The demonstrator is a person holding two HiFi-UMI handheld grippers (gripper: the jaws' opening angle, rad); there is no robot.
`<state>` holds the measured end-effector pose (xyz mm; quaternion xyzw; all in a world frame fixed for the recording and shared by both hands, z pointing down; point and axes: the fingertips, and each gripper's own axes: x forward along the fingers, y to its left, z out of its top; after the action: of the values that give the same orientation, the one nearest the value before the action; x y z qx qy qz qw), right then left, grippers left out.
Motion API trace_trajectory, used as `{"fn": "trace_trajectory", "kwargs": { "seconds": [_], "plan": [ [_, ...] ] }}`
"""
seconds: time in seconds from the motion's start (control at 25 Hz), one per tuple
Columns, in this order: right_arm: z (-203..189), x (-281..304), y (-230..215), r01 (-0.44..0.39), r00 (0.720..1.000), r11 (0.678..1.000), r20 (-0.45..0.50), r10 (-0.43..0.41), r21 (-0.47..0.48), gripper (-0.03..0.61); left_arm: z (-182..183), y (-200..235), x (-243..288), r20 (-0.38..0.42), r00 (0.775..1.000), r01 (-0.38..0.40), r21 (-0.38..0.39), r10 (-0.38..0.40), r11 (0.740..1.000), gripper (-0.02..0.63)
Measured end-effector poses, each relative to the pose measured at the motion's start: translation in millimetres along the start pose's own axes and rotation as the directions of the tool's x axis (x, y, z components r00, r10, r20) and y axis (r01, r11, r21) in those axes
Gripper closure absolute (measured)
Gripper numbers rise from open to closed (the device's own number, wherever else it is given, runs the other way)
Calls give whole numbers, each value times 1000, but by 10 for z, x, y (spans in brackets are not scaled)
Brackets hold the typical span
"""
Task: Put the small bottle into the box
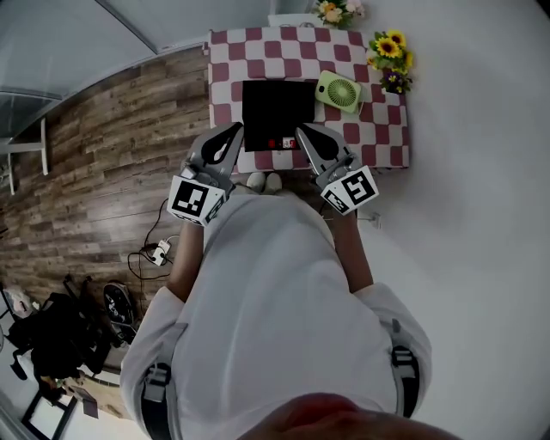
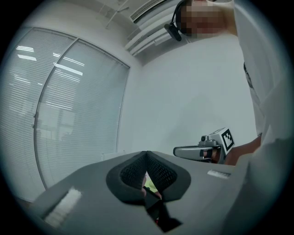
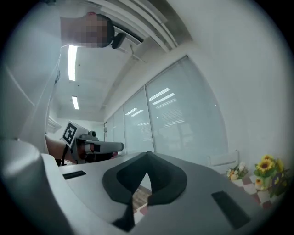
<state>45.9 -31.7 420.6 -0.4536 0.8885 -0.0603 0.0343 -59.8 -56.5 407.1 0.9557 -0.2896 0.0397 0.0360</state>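
A black box (image 1: 277,107) lies open on the red-and-white checkered table (image 1: 378,129). At its near edge sit small red and white items (image 1: 284,143), too small to tell apart; I cannot pick out the small bottle. My left gripper (image 1: 234,129) is held at the table's front edge, left of the box, its jaws meeting at the tip (image 2: 147,153) with nothing between them. My right gripper (image 1: 301,131) is held beside it, just in front of the box, its jaws also closed and empty (image 3: 148,153). Both gripper views are tilted up toward the walls and windows.
A green round fan (image 1: 338,92) lies right of the box. Sunflowers (image 1: 389,51) and another bouquet (image 1: 337,10) stand at the table's far right and back. On the wooden floor to the left lie a cable with a power strip (image 1: 157,252) and black bags (image 1: 60,335).
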Motion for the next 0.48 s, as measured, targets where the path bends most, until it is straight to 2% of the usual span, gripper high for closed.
{"fn": "trace_trajectory", "kwargs": {
  "seconds": [0.16, 0.32, 0.48],
  "plan": [
    [364, -94, 123, 26, 997, 996, 79, -20, -81, 578, 137, -129, 0, 28, 999, 26, 9, -27, 1000, 612],
    [548, -106, 225, 17, 996, 987, 91, -2, -163, 580, 279, -201, -26, 63, 998, 29, -18, -28, 999, 612],
    [703, -187, 274, 19, 993, 983, 117, 3, -182, 578, 339, -348, -59, 57, 998, 26, 6, -26, 1000, 612]
  ]
}}
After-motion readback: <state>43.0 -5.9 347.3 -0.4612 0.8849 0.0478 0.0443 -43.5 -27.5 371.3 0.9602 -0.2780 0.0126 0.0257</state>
